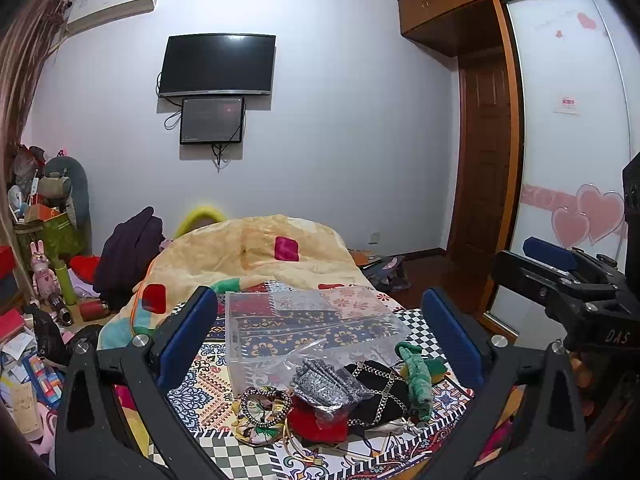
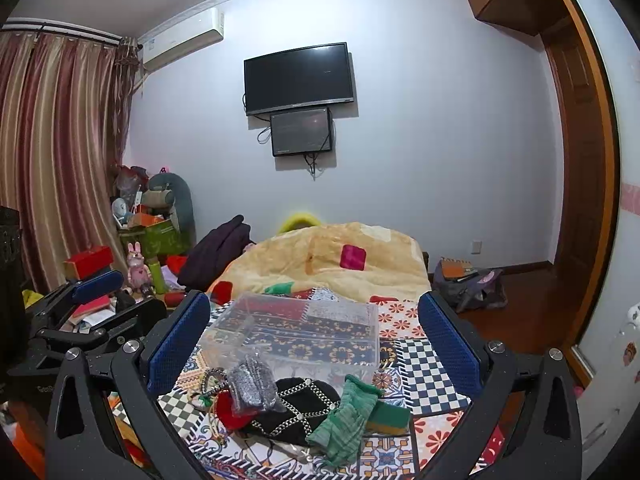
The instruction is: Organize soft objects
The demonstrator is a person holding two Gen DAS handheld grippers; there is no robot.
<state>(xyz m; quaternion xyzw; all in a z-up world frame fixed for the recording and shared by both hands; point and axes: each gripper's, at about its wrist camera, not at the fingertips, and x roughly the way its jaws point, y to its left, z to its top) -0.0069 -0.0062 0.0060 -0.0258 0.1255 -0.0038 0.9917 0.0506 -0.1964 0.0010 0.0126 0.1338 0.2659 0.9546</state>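
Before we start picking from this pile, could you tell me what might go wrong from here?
1. The green cloth lies partly on the black chained piece, so lifting one may drag the other.
2. The grey item in its clear bag could slip from the pads.
3. The clear box sits on soft bedding and may shift when nudged.
Both the left gripper and right gripper are open and empty.

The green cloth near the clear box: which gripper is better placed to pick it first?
Probably the right. The green cloth lies near the middle of the right gripper, whose fingers are spread wide. For the left gripper, also open, it lies off to the right side.
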